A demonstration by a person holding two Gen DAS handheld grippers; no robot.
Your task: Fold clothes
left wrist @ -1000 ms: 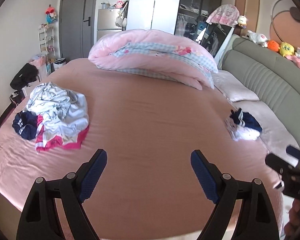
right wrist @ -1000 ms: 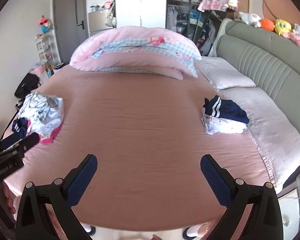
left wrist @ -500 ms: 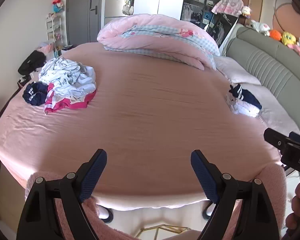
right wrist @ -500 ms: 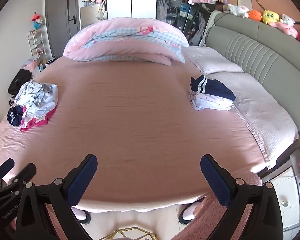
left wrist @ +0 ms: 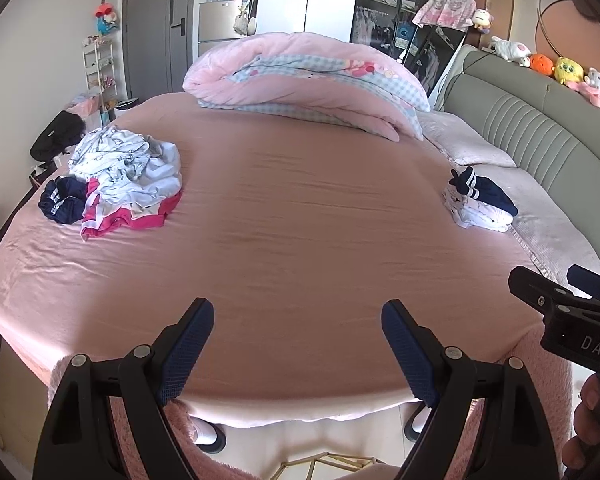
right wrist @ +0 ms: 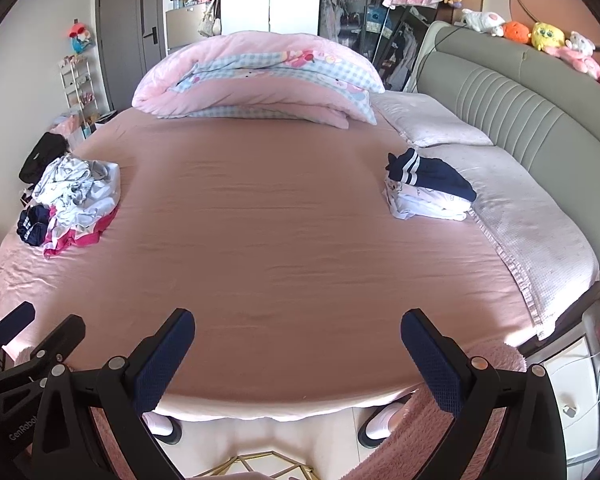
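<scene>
1. Left gripper [left wrist: 297, 330]: jaws spread wide, empty, above the near edge of the pink bed [left wrist: 300, 220].
2. Right gripper [right wrist: 298, 340]: likewise wide apart, holding nothing.
3. Unfolded clothes pile [left wrist: 120, 178] on the bed's left side.
4. Folded stack [right wrist: 428, 192] on the right, near the grey headboard [right wrist: 520, 120].
5. Rolled pink duvet [left wrist: 300, 80] at the far end.

White letters "DAS", cut off at frame edge, on body of right claw [left wrist: 580, 280] in left cam; "GenRobo", also cut off, on left claw [right wrist: 28, 328] in right cam.
</scene>
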